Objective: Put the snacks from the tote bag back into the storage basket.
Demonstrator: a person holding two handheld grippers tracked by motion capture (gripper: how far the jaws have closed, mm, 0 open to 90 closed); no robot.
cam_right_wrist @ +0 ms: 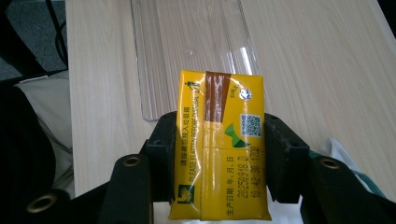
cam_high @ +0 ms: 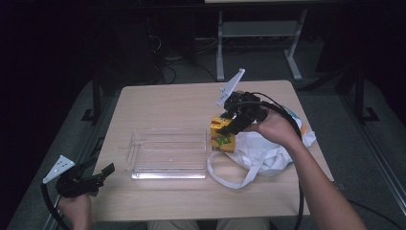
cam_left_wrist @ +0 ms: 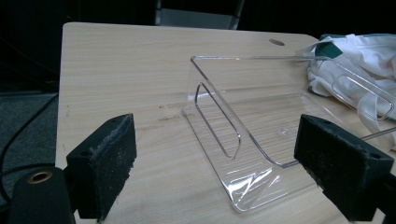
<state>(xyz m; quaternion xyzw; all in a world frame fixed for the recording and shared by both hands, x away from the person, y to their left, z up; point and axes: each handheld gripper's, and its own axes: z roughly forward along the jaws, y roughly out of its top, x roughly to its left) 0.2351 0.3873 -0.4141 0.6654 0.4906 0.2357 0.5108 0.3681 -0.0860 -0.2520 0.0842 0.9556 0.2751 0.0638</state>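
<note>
Plenty of bare table (cam_high: 163, 103) behind and in front of the clear tray (cam_high: 167, 153), so easy passage there. Open-topped tray, nothing inside. Tight on the right though: white bag (cam_high: 268, 153) just beside the tray's end, straps sprawled toward the front edge.

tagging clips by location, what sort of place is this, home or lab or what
Probably a lab or workshop set up for recording, not a home: a plain wooden table on grey carpet, metal frame legs behind it, loose cables on the floor, and dark surroundings.
</note>
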